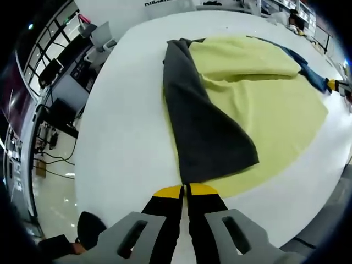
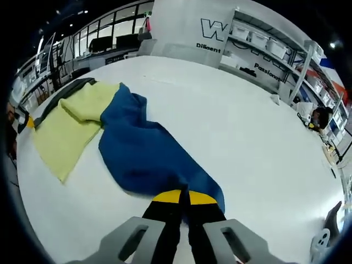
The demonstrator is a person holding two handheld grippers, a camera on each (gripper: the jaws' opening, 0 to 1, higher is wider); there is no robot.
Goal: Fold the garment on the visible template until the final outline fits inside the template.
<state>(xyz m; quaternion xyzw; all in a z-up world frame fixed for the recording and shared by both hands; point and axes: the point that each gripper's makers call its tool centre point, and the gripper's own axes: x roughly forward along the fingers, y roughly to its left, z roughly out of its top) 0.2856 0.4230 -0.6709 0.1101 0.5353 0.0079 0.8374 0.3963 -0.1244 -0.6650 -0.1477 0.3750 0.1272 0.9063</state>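
At the bottom centre of the left gripper view, the left gripper point(image 1: 185, 191) is sitting with its yellow-tipped jaws pressed together, and they are biting the near edge of the dark grey sleeve point(image 1: 206, 132) right where it tapers toward the camera. That sleeve is lying draped diagonally over the pale yellow template point(image 1: 275, 110), running from the upper middle of the frame down to the jaws, so the grip looks chosen to carry the flap further inward. A folded yellow layer is resting across the top of the template, and a strip of blue is peeking out at the upper right edge.

Switching to the right gripper view: at the bottom centre the right gripper point(image 2: 184, 197) is also closed tight, tips together on the near end of the blue sleeve point(image 2: 143, 151). That blue fabric is fanning out from the jaws up toward the upper left, where it is meeting the yellow cloth and a dark grey edge beyond it.

Both pieces are spread on the white table point(image 2: 247, 137), with shelving point(image 2: 275, 49) standing at the upper right behind it. Judging from this, the garment's sides are each being held for a fold toward the middle; the blue side is lying well outside the yellow outline, so the task seems far from finished.
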